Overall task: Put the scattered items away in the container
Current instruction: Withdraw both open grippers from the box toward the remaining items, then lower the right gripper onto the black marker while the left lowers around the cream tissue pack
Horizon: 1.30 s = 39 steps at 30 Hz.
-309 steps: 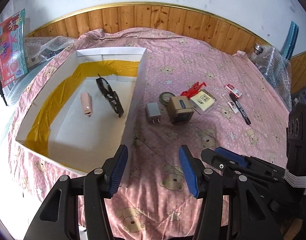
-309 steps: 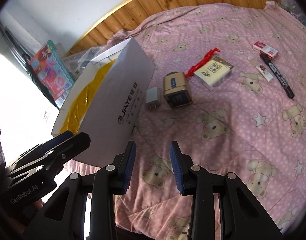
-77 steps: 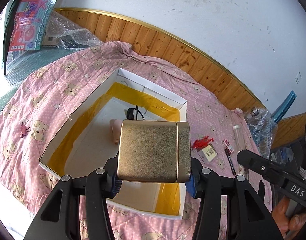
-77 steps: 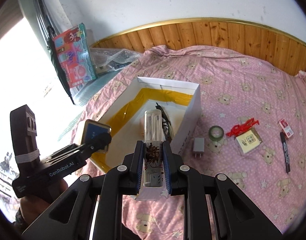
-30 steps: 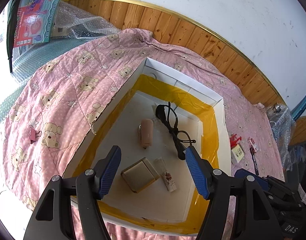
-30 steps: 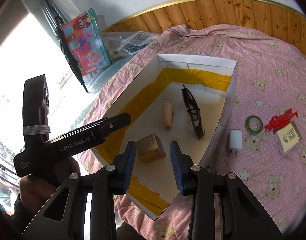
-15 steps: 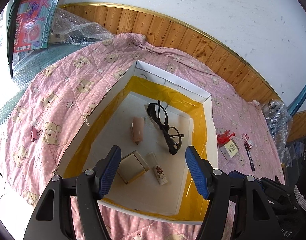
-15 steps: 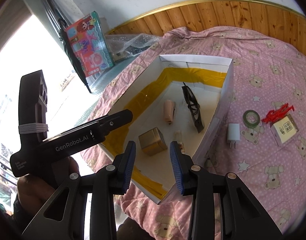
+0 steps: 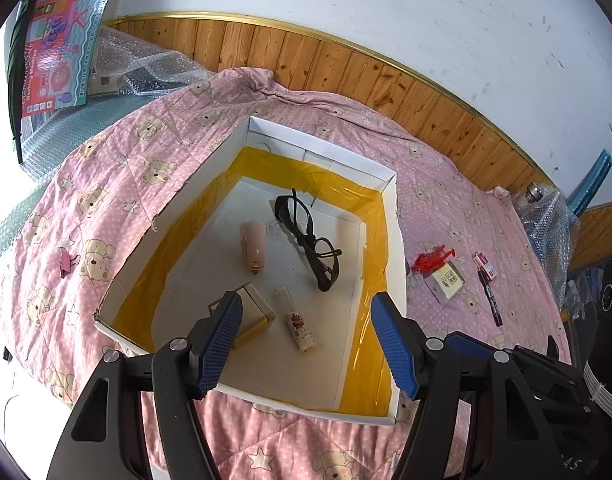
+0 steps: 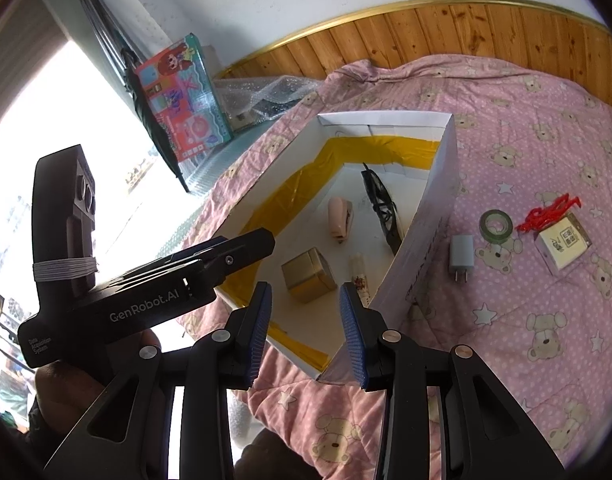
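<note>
Cardboard box (image 9: pixel 390 184), white outside and lined with yellow tape along its inner walls, is sitting open on a pink bear-print quilt (image 9: pixel 154 148), filling the centre of the left wrist view. Four things are lying flat on its floor. Black glasses (image 9: pixel 308 236) are stretching from upper left to lower right, lenses toward the lower right. Left of them, a pale pink stapler (image 9: pixel 253 245) is lying nearly vertical in the frame. Below it, a gold metallic box (image 9: pixel 255 314) is resting at a tilt, and just beside that a small cream tube with a red floral print (image 9: pixel 297 324) is pointing toward the lower right.

Outside the box, in the right wrist view, a white charger (image 10: pixel 461 258), a green tape roll (image 10: pixel 496 226), a red clip (image 10: pixel 548 208) and a sticky-note block (image 10: pixel 564 242) are lying scattered at the right.

Both tongs are spread and holding nothing: the left gripper (image 9: pixel 308 340) is hovering above the box's near end, the right gripper (image 10: pixel 306 330) over its near corner.
</note>
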Each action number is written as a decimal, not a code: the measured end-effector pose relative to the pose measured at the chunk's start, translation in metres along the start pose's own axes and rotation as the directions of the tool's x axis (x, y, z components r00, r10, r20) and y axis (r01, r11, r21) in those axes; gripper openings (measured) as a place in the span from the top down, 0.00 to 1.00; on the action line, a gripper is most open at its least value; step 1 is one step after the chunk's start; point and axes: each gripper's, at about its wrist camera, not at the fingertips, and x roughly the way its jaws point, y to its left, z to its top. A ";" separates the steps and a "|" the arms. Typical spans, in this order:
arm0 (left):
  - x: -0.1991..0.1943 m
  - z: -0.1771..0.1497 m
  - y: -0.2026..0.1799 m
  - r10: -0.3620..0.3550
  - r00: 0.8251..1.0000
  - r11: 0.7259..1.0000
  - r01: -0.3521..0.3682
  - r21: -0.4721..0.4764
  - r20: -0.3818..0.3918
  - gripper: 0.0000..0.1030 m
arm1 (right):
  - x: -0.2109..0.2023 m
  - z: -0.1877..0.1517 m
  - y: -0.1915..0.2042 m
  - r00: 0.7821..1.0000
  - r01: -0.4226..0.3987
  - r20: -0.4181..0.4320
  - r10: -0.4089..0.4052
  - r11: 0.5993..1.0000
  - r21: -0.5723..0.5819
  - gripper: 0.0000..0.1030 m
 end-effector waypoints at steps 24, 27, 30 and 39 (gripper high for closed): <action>0.025 -0.013 -0.109 -0.058 0.996 0.983 0.070 0.168 -0.073 0.34 | -0.033 -0.030 -0.093 0.999 -0.010 0.054 -0.001 0.979 0.203 0.64; 0.033 -0.015 -0.124 -0.058 0.995 0.979 0.074 0.192 -0.086 0.34 | -0.036 -0.033 -0.110 0.998 -0.004 0.061 -0.011 0.971 0.238 0.64; 0.044 -0.017 -0.138 -0.056 0.993 0.974 0.077 0.214 -0.102 0.34 | -0.037 -0.037 -0.127 0.998 0.005 0.064 -0.023 0.962 0.274 0.64; 0.085 -0.023 -0.165 -0.043 0.985 0.970 0.082 0.231 -0.168 0.34 | -0.037 -0.042 -0.170 0.997 0.042 0.053 -0.064 0.939 0.342 0.63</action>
